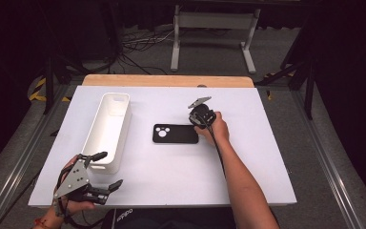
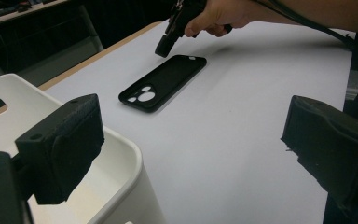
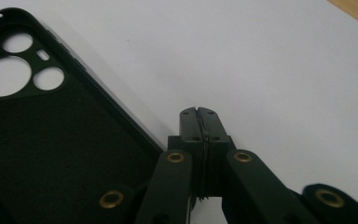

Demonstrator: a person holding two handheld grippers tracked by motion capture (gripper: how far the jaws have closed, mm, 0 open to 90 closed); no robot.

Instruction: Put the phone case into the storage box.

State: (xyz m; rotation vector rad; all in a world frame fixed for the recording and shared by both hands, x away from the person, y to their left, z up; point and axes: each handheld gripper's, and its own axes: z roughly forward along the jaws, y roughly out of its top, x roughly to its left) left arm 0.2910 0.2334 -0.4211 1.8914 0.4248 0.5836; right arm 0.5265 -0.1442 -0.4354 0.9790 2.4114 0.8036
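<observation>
A black phone case (image 1: 175,133) is lying flat near the middle of the white table (image 1: 248,176), open side up, with its camera cutouts toward the left edge. The right gripper (image 1: 199,125) is hovering at the case's right end, tilted down toward the surface; in the right gripper view its jaws are pressing together with nothing between them, their tips (image 3: 198,113) sitting just beside the case's long edge (image 3: 51,154) over bare table. A white plastic bin (image 1: 108,129) is standing lengthwise near the left edge, well apart from the case. The left gripper (image 1: 108,171) is resting near the front left corner, just in front of the bin's near end. Its jaws are spreading wide and gripping nothing, with one pad (image 2: 63,149) hanging over the bin's rim (image 2: 121,154).
</observation>
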